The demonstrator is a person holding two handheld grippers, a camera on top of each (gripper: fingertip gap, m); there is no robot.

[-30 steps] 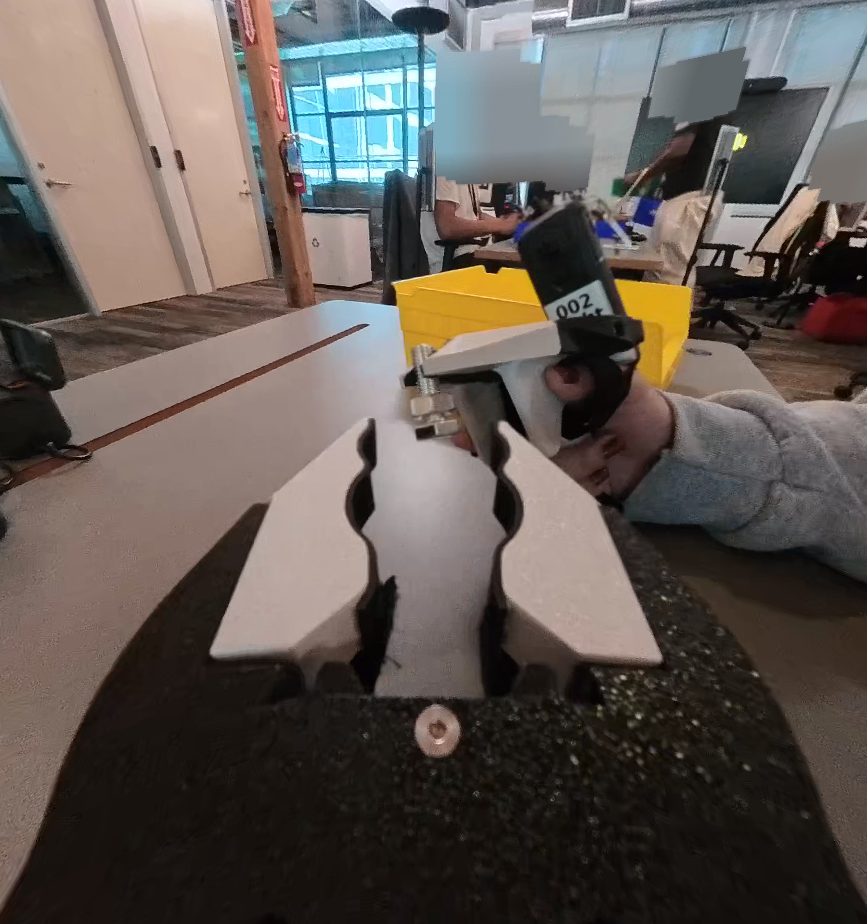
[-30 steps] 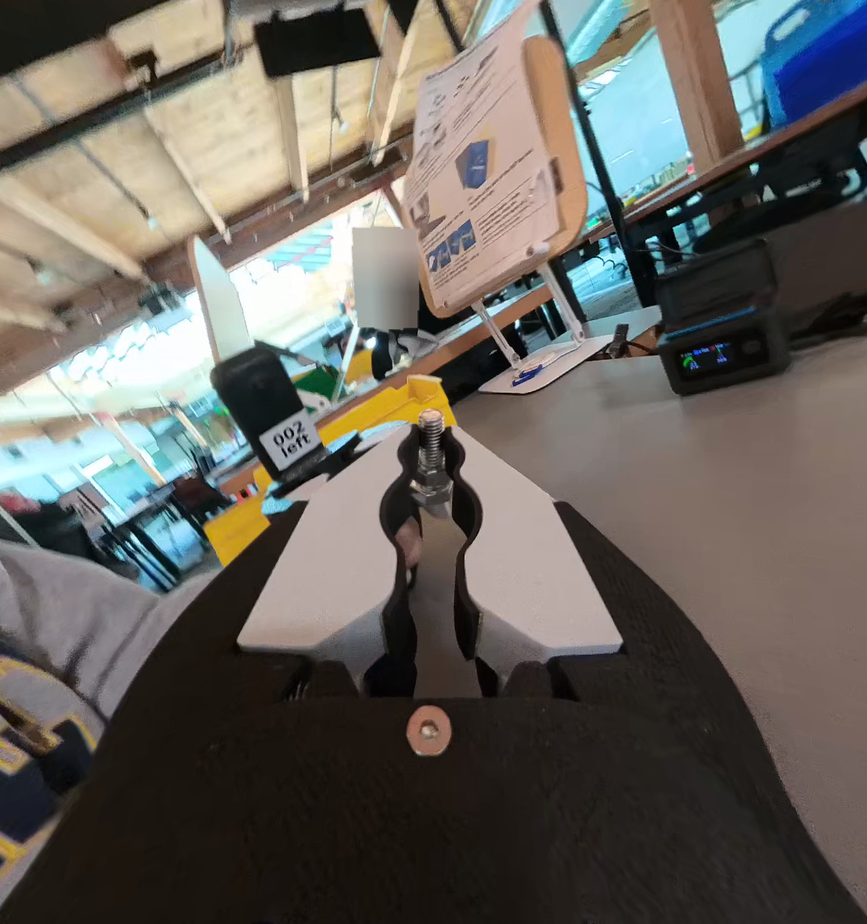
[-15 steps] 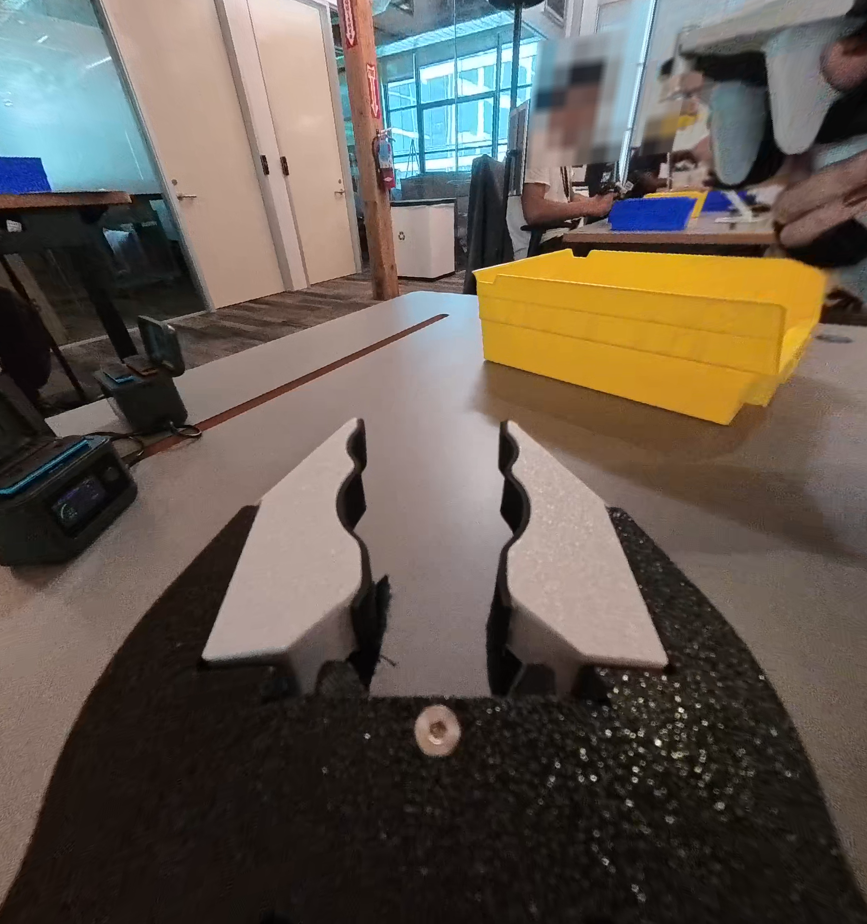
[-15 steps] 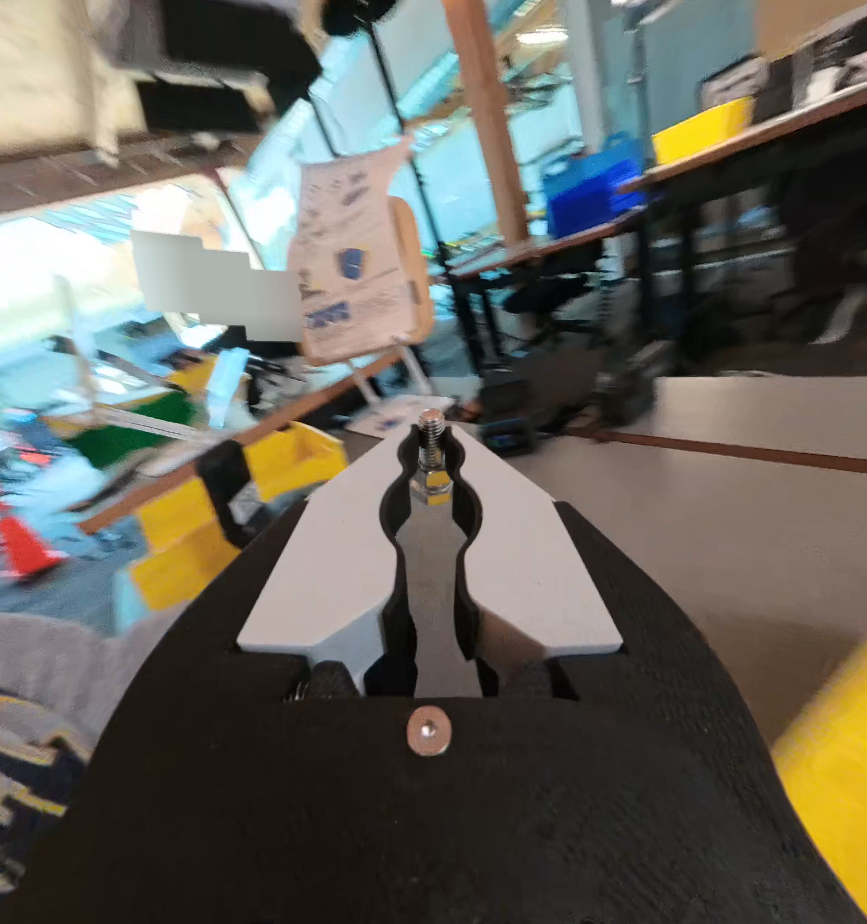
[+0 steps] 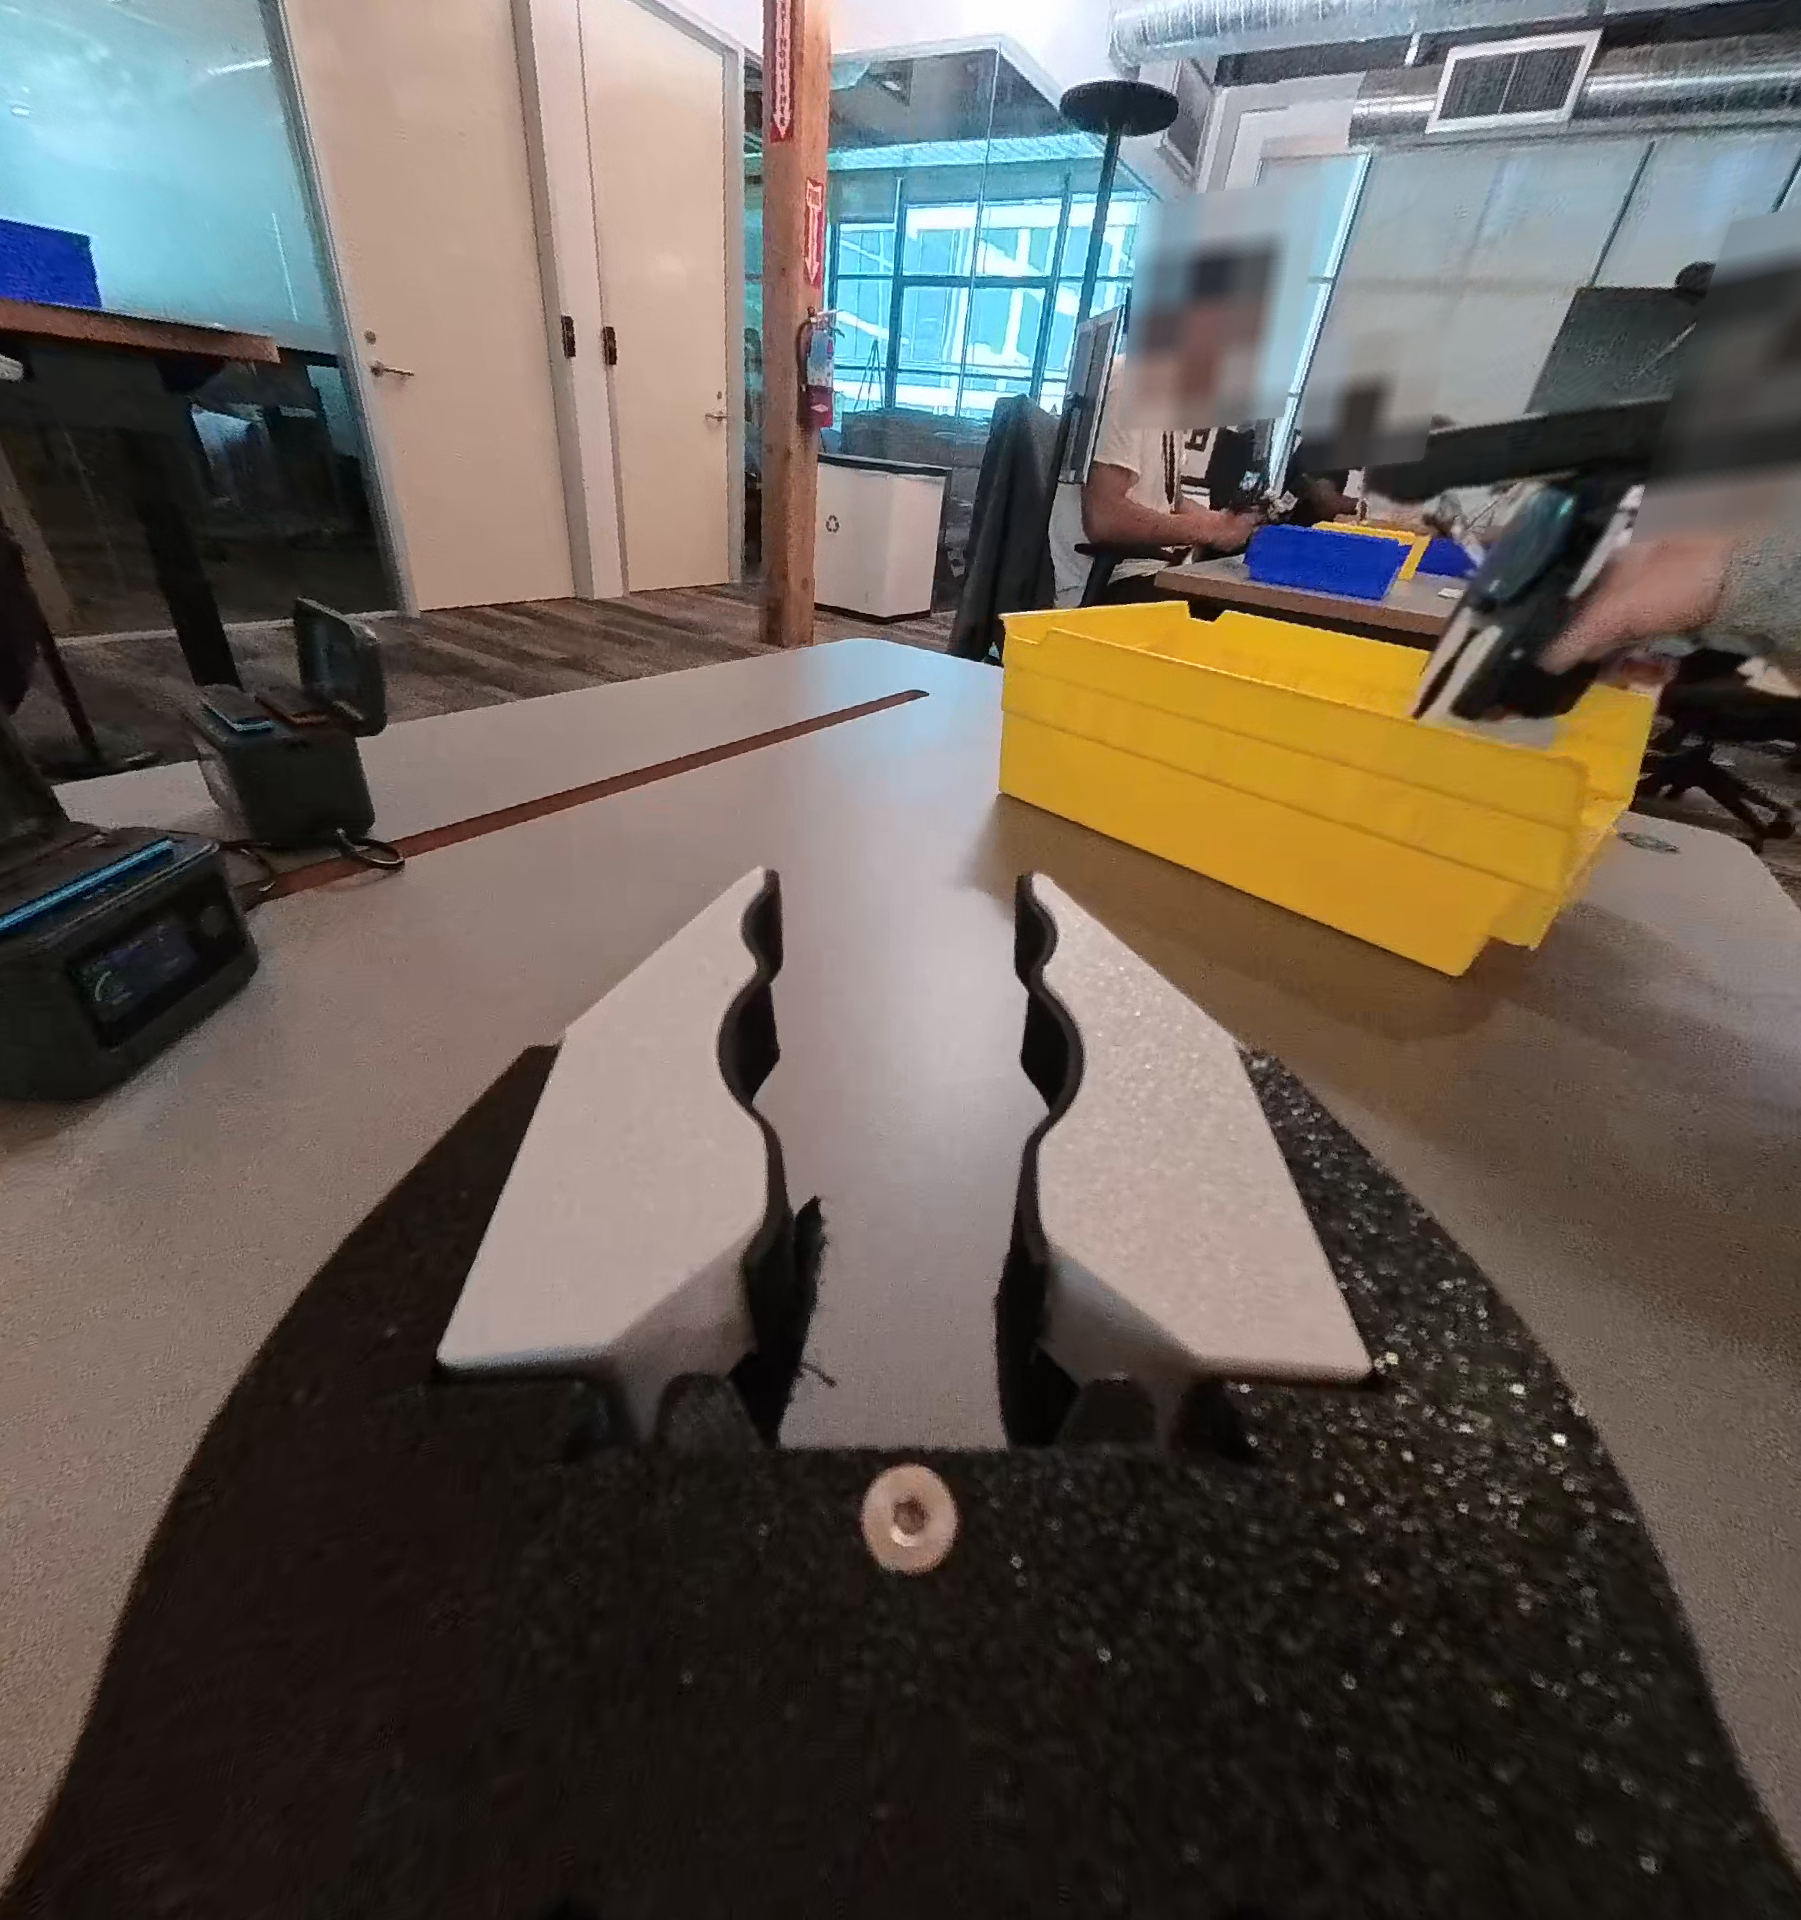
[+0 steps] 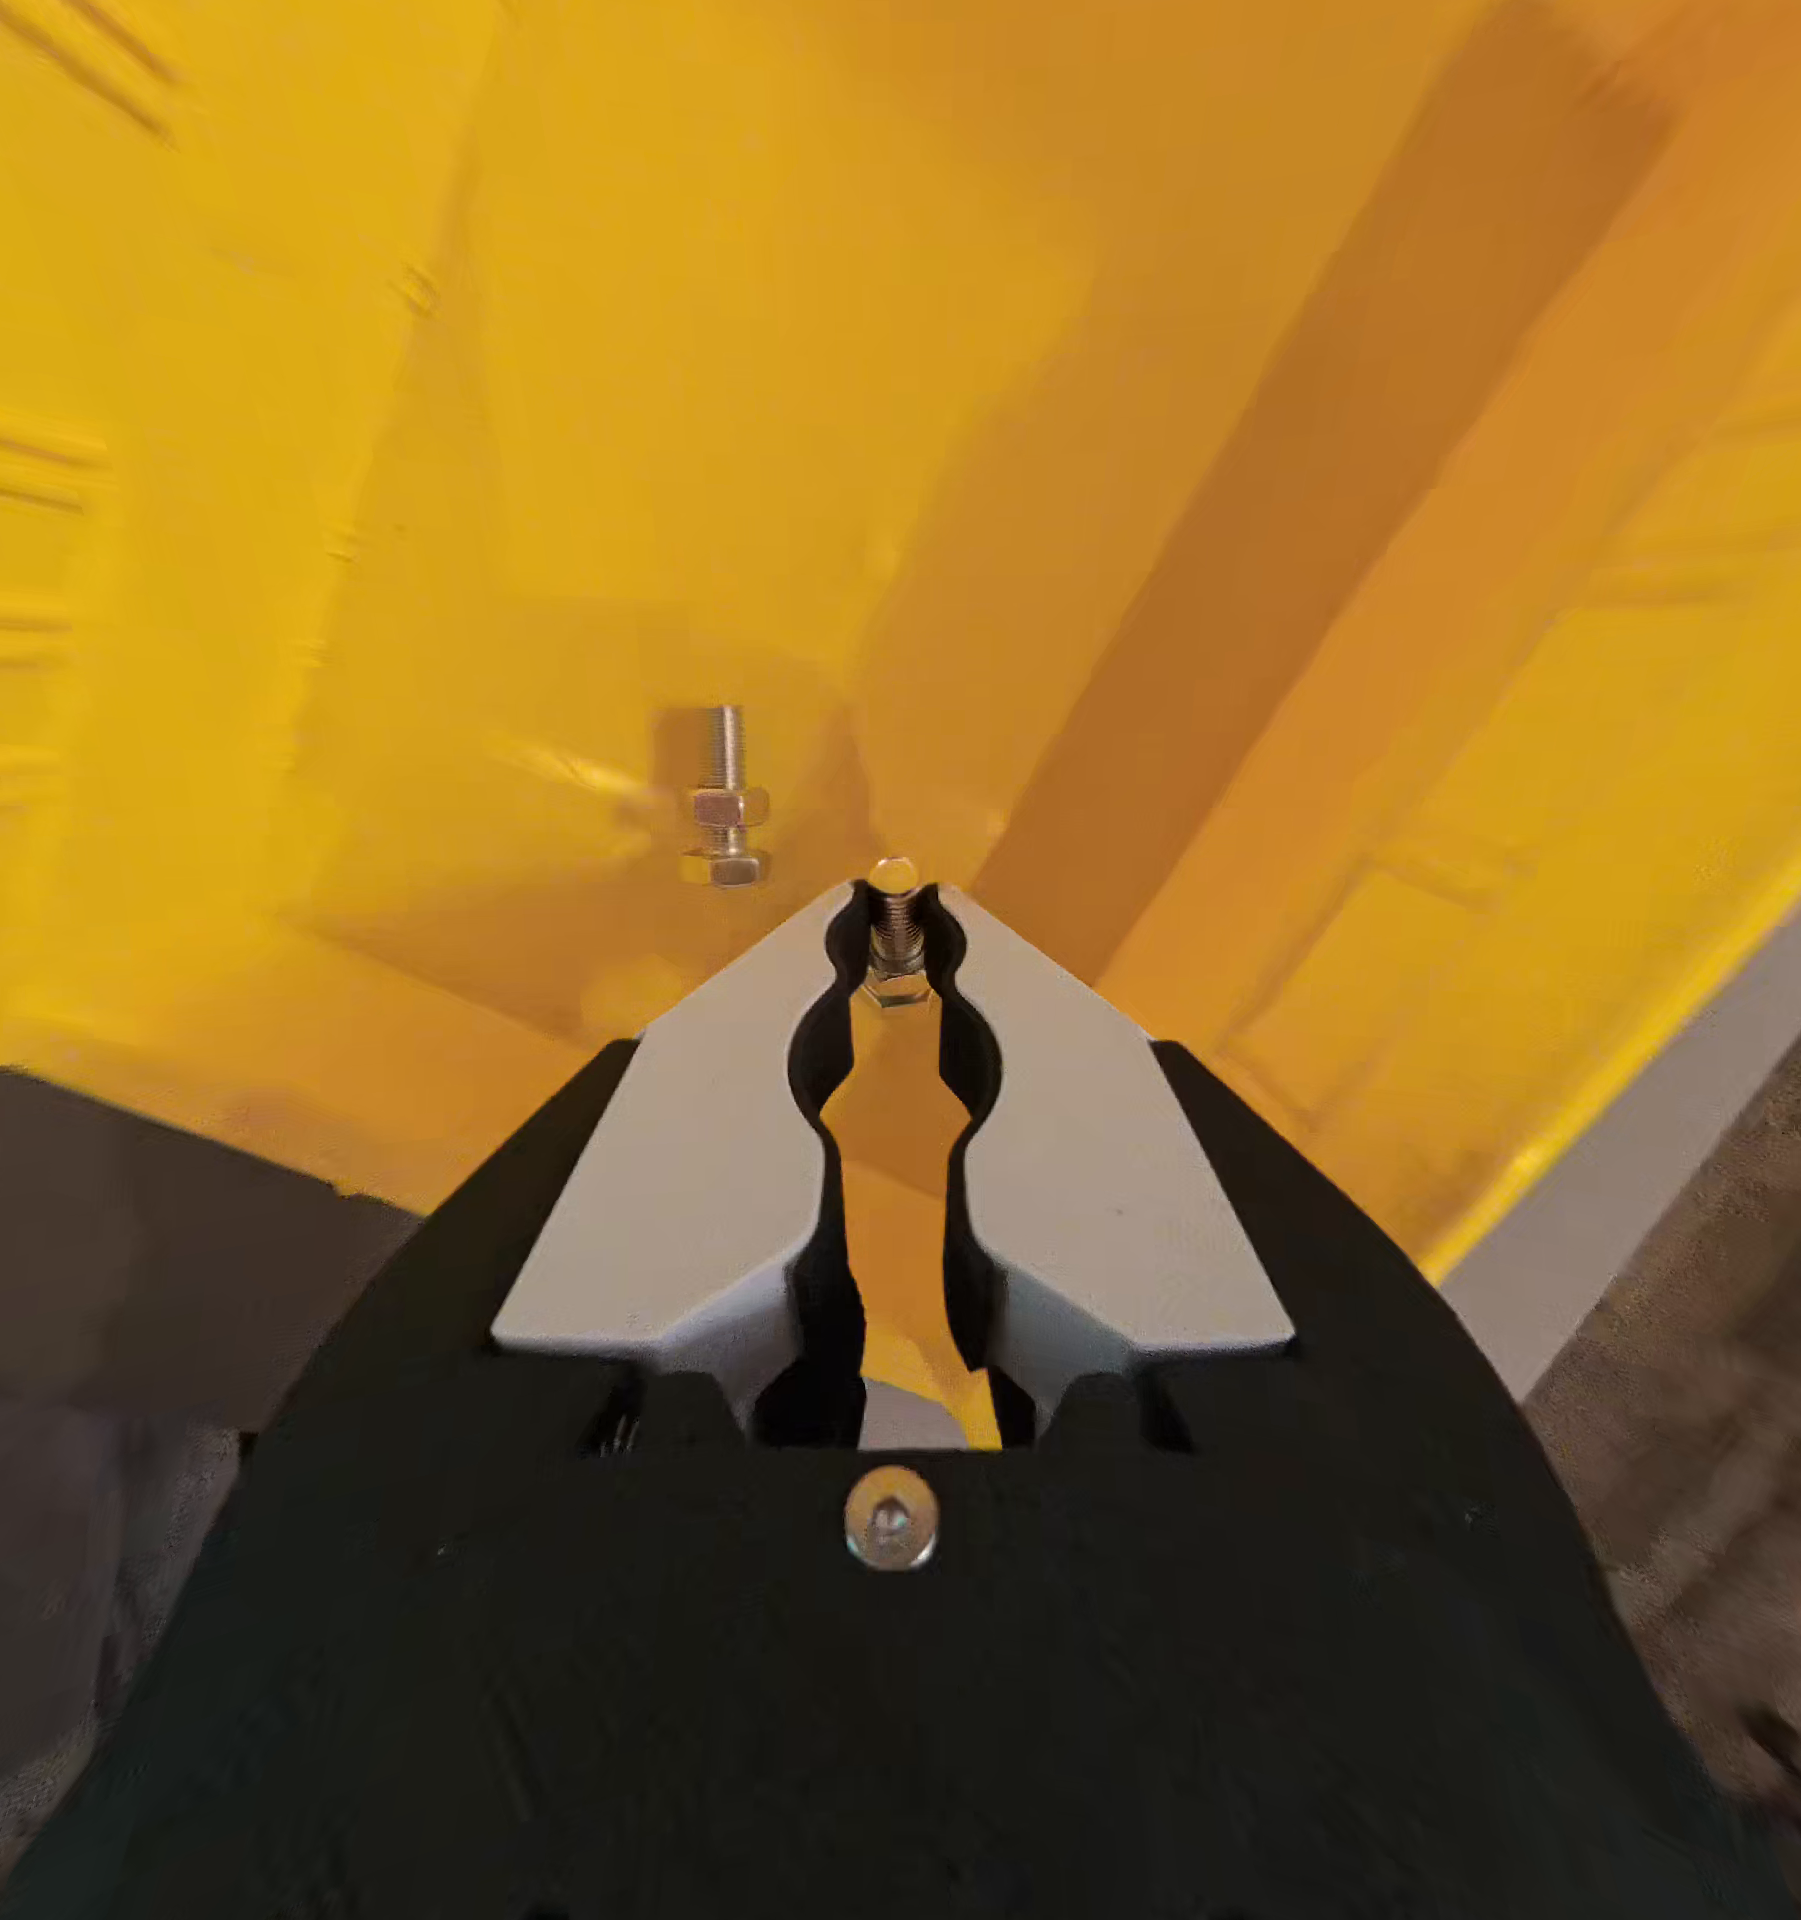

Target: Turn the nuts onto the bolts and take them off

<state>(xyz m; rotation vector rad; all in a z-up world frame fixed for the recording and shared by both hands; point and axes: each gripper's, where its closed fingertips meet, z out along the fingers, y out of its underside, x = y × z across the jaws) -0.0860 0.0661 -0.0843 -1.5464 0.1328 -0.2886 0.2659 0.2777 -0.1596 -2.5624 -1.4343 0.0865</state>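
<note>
- My right gripper (image 6: 894, 894) hangs inside the yellow bin (image 6: 1291, 312), its fingers pressed together on a bolt (image 6: 894, 930) right at the tips.
- That held bolt runs straight ahead along my fingers, its threaded end poking just past the tips and a nut (image 6: 894, 992) sitting on it nearer my palm, between the finger notches.
- On the bin floor, just ahead of the tips and a little to their left, lies a second bolt (image 6: 727, 795) with a nut (image 6: 730, 803) threaded on; its long axis also runs away from me, threaded end farthest off, head nearest.
- The rest of the bin in sight is bare yellow floor and wall.
- My left gripper (image 5: 896, 904) rests low over the grey table (image 5: 252, 1143), fingers spread wide with only tabletop between them.
- Only the left wrist view shows the bin from outside, ahead and to the right of my left fingers, with my right gripper (image 5: 1488, 665) dipping over its far right rim; its contents are hidden there.
- That view alone also shows a dark device with a small screen (image 5: 75, 956) off to the left of my left fingers.
</note>
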